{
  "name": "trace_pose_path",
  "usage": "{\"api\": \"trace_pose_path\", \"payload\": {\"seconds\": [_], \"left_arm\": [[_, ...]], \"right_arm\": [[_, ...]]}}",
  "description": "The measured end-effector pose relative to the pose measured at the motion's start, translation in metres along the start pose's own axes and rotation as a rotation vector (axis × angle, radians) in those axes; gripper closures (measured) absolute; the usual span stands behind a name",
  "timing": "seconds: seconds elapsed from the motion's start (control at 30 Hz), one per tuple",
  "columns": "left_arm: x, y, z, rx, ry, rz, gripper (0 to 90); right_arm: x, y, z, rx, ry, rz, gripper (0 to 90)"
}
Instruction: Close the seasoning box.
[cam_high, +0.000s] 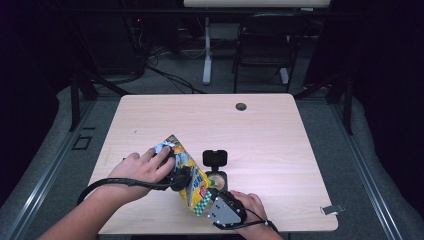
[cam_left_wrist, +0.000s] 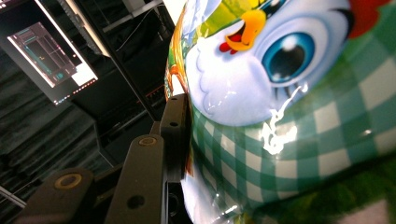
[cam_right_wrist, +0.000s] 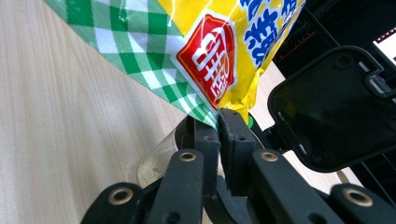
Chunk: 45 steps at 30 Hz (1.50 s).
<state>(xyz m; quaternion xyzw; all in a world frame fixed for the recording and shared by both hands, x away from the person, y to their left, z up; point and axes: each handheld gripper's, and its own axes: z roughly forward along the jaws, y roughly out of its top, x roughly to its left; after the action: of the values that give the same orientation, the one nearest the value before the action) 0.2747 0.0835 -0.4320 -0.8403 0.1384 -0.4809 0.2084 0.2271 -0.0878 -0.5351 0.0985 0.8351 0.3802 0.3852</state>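
The wooden table (cam_high: 280, 150) carries everything at its near edge, around six o'clock. Largest of the handled things is the snack bag (cam_high: 187, 175), yellow with a green check and a cartoon bird, held tilted off the tabletop between the two grippers, its top toward eleven o'clock and its lower corner toward five.

The left gripper (cam_high: 176, 176) sits at the bag's nine o'clock side; in the left gripper view one black jaw lies flat against the printed bird (cam_left_wrist: 261, 70), and the other jaw is hidden behind the bag, so it is probably clamped on the bag, though I cannot tell for sure. The right gripper (cam_right_wrist: 218, 122), at the bag's five o'clock corner, has its jaws pressed together on the bag's crimped edge.

Just at three o'clock of the bag stands a small clear jar (cam_high: 218, 179) holding pale grains, its black flip lid (cam_high: 215, 158) swung up and open toward twelve.
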Motion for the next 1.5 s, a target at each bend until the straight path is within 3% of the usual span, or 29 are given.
{"api": "trace_pose_path", "payload": {"seconds": [1.5], "left_arm": [[0.0066, 0.0023, -0.0032, -0.002, -0.002, 0.014, 68.0]], "right_arm": [[-0.0012, 0.0001, -0.0004, 0.008, -0.001, 0.007, 84.6]]}}
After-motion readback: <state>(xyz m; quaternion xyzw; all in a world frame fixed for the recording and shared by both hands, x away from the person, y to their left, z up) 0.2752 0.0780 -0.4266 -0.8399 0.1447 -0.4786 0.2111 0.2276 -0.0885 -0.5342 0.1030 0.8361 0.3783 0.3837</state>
